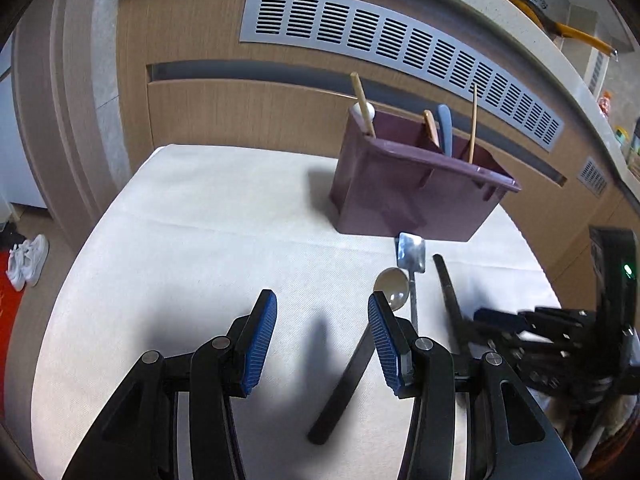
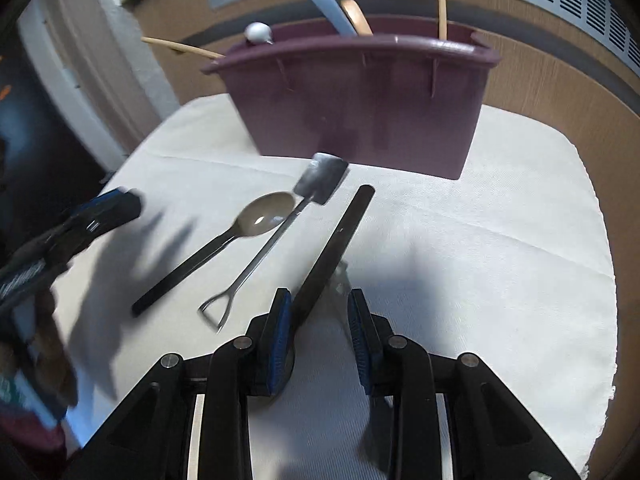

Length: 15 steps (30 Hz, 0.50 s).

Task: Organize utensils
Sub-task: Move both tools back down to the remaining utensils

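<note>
Left claw (image 1: 322, 344) hangs released over the desk's (image 1: 180, 248) near edge; black-handled spoon (image 2: 208, 252) and steel scoop (image 2: 280, 232) lie mid-desk before the purple caddy (image 2: 360, 100). Right claw (image 2: 318, 336), parted, straddles a black-handled utensil (image 2: 340, 236): judged light, rigid, slick; grip mid-handle.

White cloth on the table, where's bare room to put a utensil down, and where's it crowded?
Bare cloth lies left of the purple caddy, ahead of the open left gripper. Crowded: in front of the caddy lie the spoon, metal spatula and black utensil, by the right gripper.
</note>
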Available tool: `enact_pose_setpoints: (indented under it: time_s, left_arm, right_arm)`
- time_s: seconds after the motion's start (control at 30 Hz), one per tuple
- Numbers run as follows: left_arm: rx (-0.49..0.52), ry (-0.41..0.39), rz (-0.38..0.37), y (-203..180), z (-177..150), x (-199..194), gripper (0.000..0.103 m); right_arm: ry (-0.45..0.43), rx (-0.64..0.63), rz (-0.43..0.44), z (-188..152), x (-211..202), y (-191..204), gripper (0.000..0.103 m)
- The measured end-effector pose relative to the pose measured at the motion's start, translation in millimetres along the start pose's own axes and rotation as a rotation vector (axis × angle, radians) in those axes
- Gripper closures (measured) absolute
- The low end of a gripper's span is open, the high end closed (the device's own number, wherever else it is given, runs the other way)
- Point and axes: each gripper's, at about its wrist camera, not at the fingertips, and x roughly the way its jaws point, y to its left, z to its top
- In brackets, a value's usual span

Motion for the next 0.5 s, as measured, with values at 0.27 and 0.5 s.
enact_pose_setpoints:
  time_s: [0.27,0.5]
  left_arm:
    - [0.012,0.026,-0.043,-4,-3,2,0.054]
    - [0.039,0.066,-0.100,-14,-6,8,0.054]
  right_arm:
    - [-0.010,-0.052,-0.055,7,12,10,0.085]
    - [-0.043,-0.027,-0.049,-6,-10,-22,0.097]
